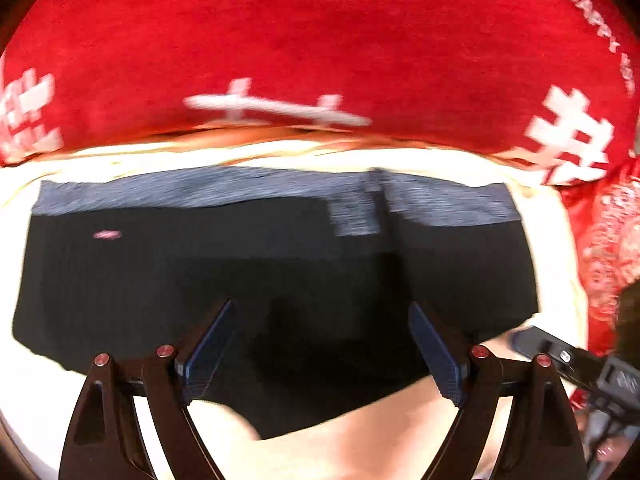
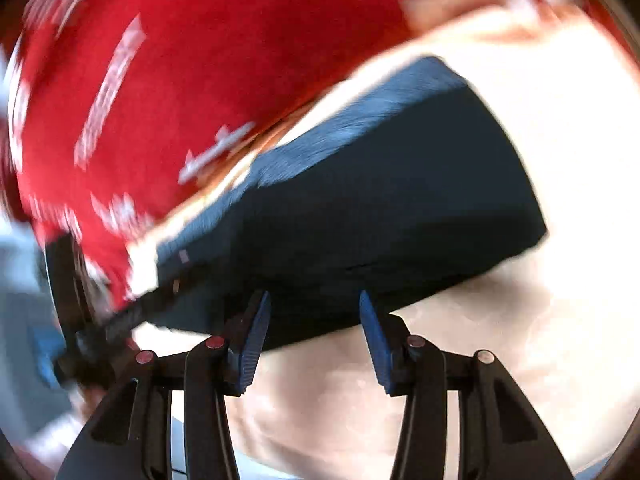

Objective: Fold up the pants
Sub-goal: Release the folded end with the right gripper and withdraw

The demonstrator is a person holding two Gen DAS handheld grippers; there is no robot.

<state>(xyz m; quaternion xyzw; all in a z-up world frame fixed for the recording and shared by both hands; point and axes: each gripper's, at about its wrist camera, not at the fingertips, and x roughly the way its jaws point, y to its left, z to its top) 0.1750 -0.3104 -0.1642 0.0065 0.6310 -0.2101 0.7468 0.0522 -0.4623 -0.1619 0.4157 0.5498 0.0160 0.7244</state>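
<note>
Red cloth [image 1: 320,40] with white printed characters fills the far side, soft and matte. Cream surface [image 1: 460,420] lies nearer, smooth and pale. Pants [image 1: 240,272], dark fabric folded into a broad block with a grey-blue ribbed waistband [image 1: 200,190] along the far edge, rest flat on the cream surface. Left gripper [image 1: 322,350] hovers over the near edge, jaws spread wide, nothing clamped. Right gripper [image 2: 314,338] sits at the near edge, jaws apart, blue ridged pads [image 2: 252,344] clear of fabric.

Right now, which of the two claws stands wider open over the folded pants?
The left claw: its blue pads stand far apart above the dark pants. The right claw shows a clearly narrower gap, and nothing sits between its pads either.
</note>
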